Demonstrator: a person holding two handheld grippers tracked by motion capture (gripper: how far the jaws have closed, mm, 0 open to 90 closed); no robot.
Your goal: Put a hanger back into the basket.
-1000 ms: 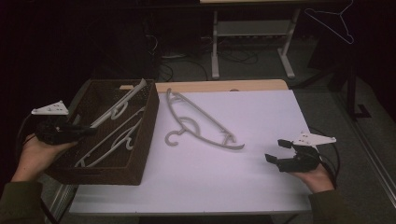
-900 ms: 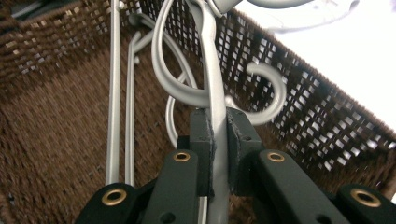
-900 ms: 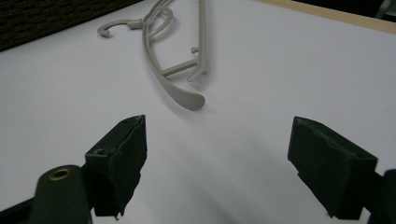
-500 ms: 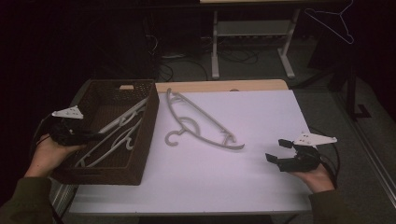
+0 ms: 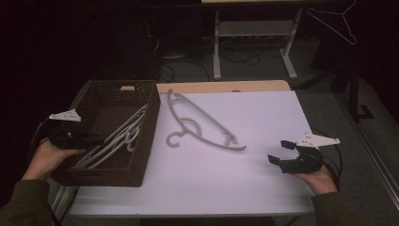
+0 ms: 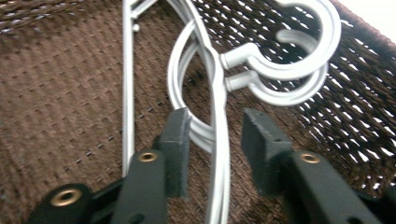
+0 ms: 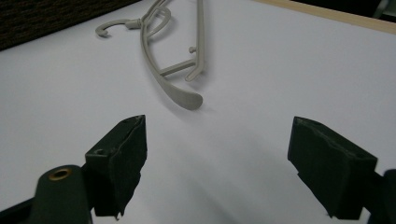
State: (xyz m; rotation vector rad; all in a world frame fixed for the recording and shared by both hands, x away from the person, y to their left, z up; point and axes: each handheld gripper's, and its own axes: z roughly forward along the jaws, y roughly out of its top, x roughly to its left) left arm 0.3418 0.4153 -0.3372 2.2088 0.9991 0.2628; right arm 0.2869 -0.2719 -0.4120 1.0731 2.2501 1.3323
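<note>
A dark brown woven basket (image 5: pixel 149 123) stands at the table's left with two white plastic hangers (image 5: pixel 117 139) lying inside. My left gripper (image 5: pixel 94 140) reaches into it from the left. In the left gripper view its jaws (image 6: pixel 215 123) have just been opening: the hanger's neck (image 6: pixel 217 84) runs between the pads with a gap on each side, and two hooks (image 6: pixel 289 70) lie on the basket floor (image 6: pixel 60 93). A grey hanger (image 5: pixel 202 125) lies on the white table (image 5: pixel 263 113). My right gripper (image 5: pixel 277 153) rests open at the right, empty (image 7: pixel 217 126), with the grey hanger's end (image 7: pixel 182 95) in front of it.
A wooden strip (image 5: pixel 226 86) runs along the table's far edge. Beyond it stand metal desk legs (image 5: pixel 216 52) and floor cables. A thin wire hanger (image 5: pixel 336 21) hangs at the upper right. A person's hands hold both grippers at the table's near corners.
My left hand sank into the basket with the white hanger, which now lies flat there, and the jaws have parted around it. The right gripper kept still.
</note>
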